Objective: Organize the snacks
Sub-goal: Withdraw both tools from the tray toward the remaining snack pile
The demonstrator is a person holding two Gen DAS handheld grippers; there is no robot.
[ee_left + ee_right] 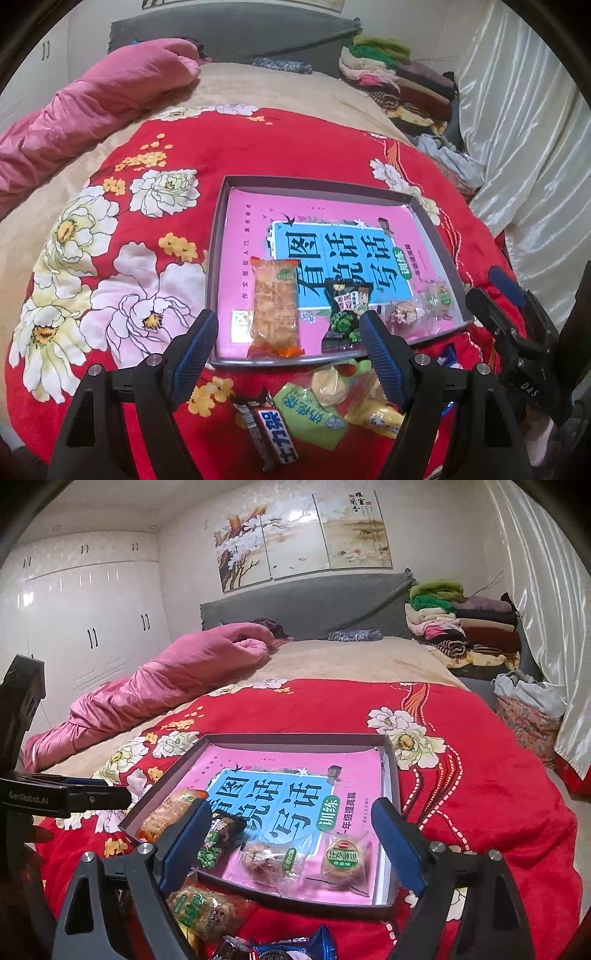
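Note:
A shallow grey box (218, 236) (391, 771) lined with a pink book lies on the red flowered blanket. In it lie an orange cracker pack (274, 306) (166, 812), a black green-pea pack (345, 314) (216, 840) and two clear-wrapped round biscuits (271, 860) (341, 860). My left gripper (290, 358) is open and empty over the box's near edge. Below it lie a chocolate bar (271, 428), a green packet (308, 413) and yellow snacks (332, 384). My right gripper (291, 849) is open and empty above the biscuits. Near it lie a green-labelled cake pack (201, 910) and a blue cookie pack (295, 947).
The red blanket (480, 775) covers the bed's near half. A rolled pink quilt (166, 686) lies at the left. Folded clothes (461, 627) are stacked by the grey headboard. A white curtain (546, 609) hangs on the right. White wardrobes (92, 627) stand at the left.

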